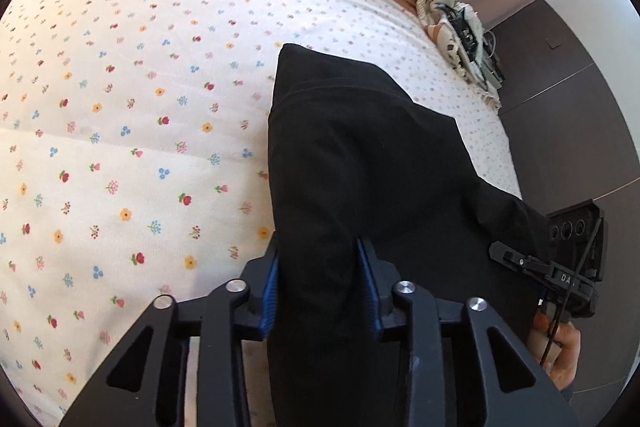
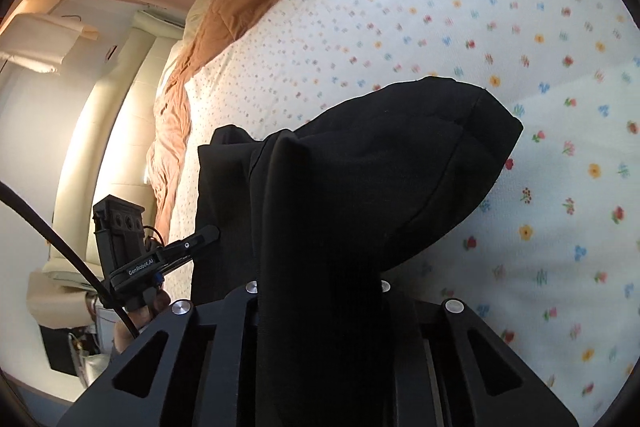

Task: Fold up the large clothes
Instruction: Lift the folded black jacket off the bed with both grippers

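Both your left tongs [image 1: 320, 283] and right tongs [image 2: 320, 291] clench the black garment [image 1: 360, 155] above the floral bedsheet [image 1: 120, 107]; uneven lifting could skew your fold.

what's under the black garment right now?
The floral bedsheet shows all around the black garment, which lies on it at the far end while the left gripper and right gripper pinch its near edge. Anything directly beneath the cloth is covered.

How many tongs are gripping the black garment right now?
2: left tongs clamp one bunched part of the black garment; right tongs clamp another, beside it.
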{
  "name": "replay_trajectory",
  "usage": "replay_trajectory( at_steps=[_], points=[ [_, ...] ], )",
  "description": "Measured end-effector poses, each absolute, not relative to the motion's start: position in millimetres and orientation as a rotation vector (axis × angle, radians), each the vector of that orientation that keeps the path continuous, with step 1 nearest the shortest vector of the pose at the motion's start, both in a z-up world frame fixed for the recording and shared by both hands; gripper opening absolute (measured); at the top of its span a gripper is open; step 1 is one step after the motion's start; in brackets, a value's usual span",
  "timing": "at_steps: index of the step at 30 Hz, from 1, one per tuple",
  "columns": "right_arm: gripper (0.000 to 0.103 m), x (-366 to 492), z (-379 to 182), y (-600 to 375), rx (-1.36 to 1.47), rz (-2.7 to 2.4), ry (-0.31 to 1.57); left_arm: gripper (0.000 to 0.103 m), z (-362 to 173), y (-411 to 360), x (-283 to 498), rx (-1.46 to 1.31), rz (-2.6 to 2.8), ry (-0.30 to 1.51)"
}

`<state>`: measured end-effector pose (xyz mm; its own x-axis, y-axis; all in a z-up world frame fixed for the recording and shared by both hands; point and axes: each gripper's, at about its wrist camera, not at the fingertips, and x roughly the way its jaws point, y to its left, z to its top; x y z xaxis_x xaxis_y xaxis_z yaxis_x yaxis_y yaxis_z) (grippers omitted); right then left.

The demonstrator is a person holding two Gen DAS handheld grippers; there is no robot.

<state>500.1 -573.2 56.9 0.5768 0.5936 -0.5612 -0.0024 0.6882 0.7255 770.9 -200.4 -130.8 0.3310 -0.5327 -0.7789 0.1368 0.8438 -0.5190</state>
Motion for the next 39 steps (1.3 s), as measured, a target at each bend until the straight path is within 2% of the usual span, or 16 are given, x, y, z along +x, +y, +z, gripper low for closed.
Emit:
replay_trajectory(
  at_steps=[6,21,39],
  points=[
    [0.014,455,100,-549,0.681,0.343,0.802,0.026,-87,-199,750,-0.388,-0.495,1.069],
    [0.013,300,180,-537,0.513,0.354,0.661,0.022,0,-173,682,-0.398,-0.587,0.907],
    [0.012,183,255,-487,0.45,0.418,0.445,0.021,122,-107,595,-0.368,-0.586,0.673]
  ],
)
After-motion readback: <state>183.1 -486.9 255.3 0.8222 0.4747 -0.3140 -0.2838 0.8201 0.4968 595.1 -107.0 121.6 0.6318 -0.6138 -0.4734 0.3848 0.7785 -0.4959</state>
